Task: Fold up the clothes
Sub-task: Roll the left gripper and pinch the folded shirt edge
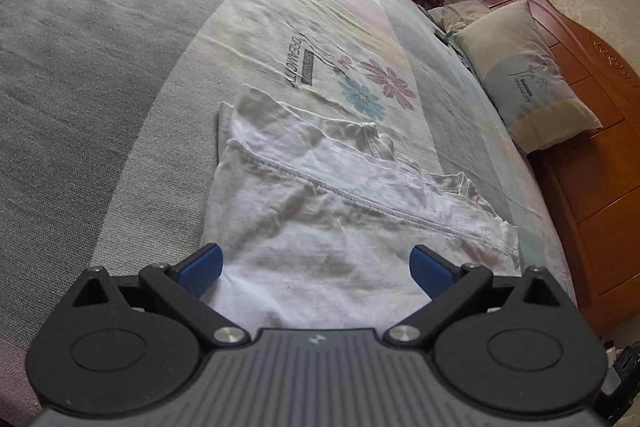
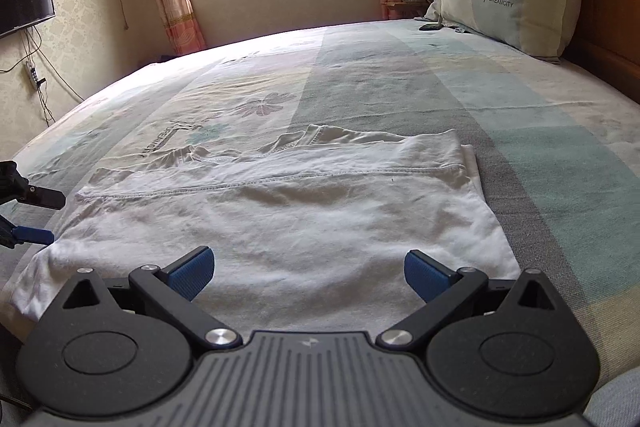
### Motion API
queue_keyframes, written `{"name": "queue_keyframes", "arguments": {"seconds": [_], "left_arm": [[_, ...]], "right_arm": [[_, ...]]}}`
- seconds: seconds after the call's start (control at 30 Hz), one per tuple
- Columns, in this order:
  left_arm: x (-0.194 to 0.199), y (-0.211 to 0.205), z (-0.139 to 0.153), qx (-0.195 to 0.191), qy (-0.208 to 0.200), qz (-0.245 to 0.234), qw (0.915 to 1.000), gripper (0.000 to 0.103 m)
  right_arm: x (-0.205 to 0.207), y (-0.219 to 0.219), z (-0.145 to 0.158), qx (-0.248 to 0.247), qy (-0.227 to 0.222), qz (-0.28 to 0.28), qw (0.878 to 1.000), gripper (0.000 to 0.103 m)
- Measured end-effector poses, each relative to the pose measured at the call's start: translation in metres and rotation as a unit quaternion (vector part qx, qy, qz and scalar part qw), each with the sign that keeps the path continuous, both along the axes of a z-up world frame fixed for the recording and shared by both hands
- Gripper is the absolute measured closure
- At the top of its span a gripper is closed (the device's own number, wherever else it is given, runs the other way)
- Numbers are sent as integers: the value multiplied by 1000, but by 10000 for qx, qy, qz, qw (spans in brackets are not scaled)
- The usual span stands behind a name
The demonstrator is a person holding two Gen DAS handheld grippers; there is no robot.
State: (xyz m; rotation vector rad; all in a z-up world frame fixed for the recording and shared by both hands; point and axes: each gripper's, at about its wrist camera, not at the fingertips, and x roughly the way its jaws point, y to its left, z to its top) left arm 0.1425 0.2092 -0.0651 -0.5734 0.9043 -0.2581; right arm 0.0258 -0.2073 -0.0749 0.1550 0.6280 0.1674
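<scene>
The white shirt point(image 2: 280, 227) lies partly folded on the bed point(image 2: 440, 87), just ahead of the left hand-held gripper point(image 1: 316, 267) and the right hand-held gripper point(image 2: 310, 269), both with fingers apart and empty.

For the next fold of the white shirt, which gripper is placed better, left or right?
Probably the right gripper: it hangs open over the middle of the white shirt's near edge. The left gripper, also open, sits at the shirt's corner toward the sleeve side.
</scene>
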Motion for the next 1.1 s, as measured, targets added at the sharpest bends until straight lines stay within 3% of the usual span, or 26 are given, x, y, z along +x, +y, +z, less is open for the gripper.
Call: {"name": "queue_keyframes", "arguments": {"seconds": [0.13,0.23,0.33,0.53,0.83,1.1], "left_arm": [[6,28,-7,-632,148,116,9978,3],[11,43,-28,-1337,478,179,9897,3],[13,47,-44,-1919,574,153,9796,3],[31,45,-49,-2003,585,-138,9779,3],[76,40,-54,-2198,515,-177,9740,1],[42,31,-53,-2160,786,-765,9702,1]], "right_arm": [[1,3,4,362,53,73,9993,0],[5,5,5,623,113,108,9979,0],[8,9,2,513,175,89,9985,0],[10,8,-10,430,380,23,9983,0],[15,23,-15,-69,391,141,9991,0],[12,22,-14,-37,339,173,9993,0]]}}
